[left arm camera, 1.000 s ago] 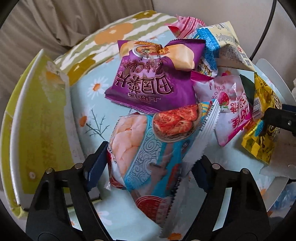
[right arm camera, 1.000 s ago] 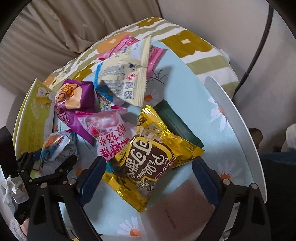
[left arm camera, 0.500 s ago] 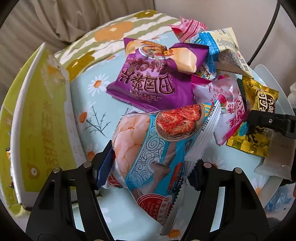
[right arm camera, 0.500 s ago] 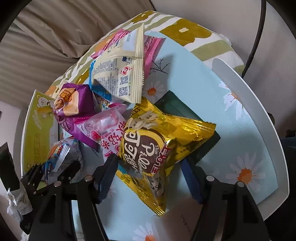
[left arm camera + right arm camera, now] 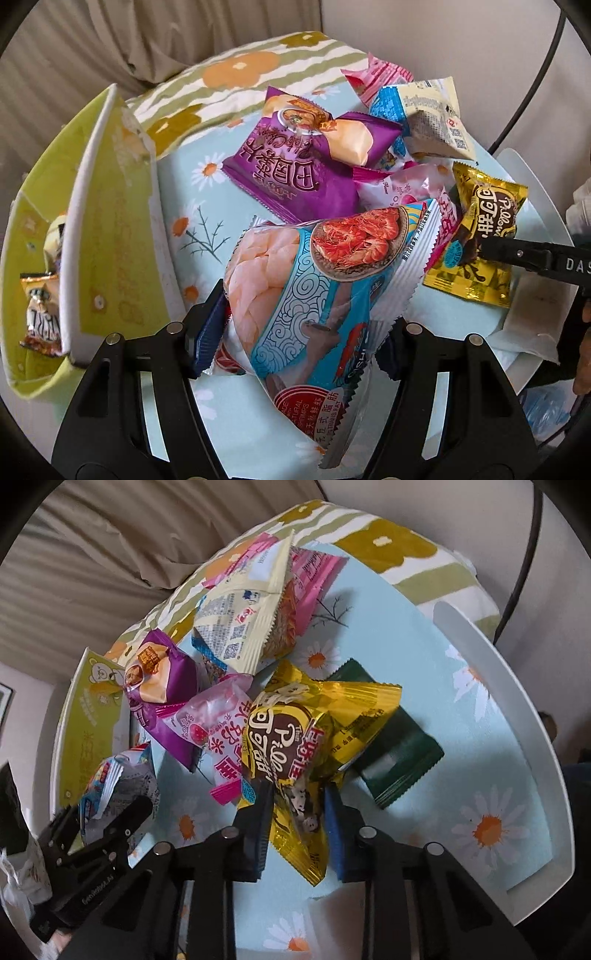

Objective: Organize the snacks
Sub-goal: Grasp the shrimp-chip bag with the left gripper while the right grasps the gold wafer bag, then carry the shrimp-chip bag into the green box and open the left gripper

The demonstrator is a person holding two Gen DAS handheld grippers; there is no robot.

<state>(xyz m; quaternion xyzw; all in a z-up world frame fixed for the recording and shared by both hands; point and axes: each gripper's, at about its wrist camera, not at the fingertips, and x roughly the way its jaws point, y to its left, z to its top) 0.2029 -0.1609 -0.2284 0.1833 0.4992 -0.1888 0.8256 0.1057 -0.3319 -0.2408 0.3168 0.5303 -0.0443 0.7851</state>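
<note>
A blue shrimp-cracker bag (image 5: pixel 314 280) hangs pinched between the pads of my left gripper (image 5: pixel 295 332), just above the floral tray (image 5: pixel 192 221). The same bag (image 5: pixel 118 786) and left gripper (image 5: pixel 110 827) show at the lower left of the right wrist view. My right gripper (image 5: pixel 299 812) is closing its jaws, and its pads press the lower part of a crumpled yellow pillow-snack pack (image 5: pixel 295 731). From the left wrist view that yellow pack (image 5: pixel 484 221) sits at the right with a black right finger (image 5: pixel 517 254) on it.
A purple pack (image 5: pixel 295 173), a pink strawberry pack (image 5: pixel 214 723), a cream pack (image 5: pixel 243 627) and a dark green pack (image 5: pixel 399 760) lie on the tray. A yellow-green box (image 5: pixel 110 229) at the left holds a small snack (image 5: pixel 40 310). A floral cushion (image 5: pixel 240 74) lies behind.
The right jaws have closed from wide apart onto the yellow pack, crumpling it. The left jaws tightened on the shrimp bag and lifted it a little; the green box's inside has come into view.
</note>
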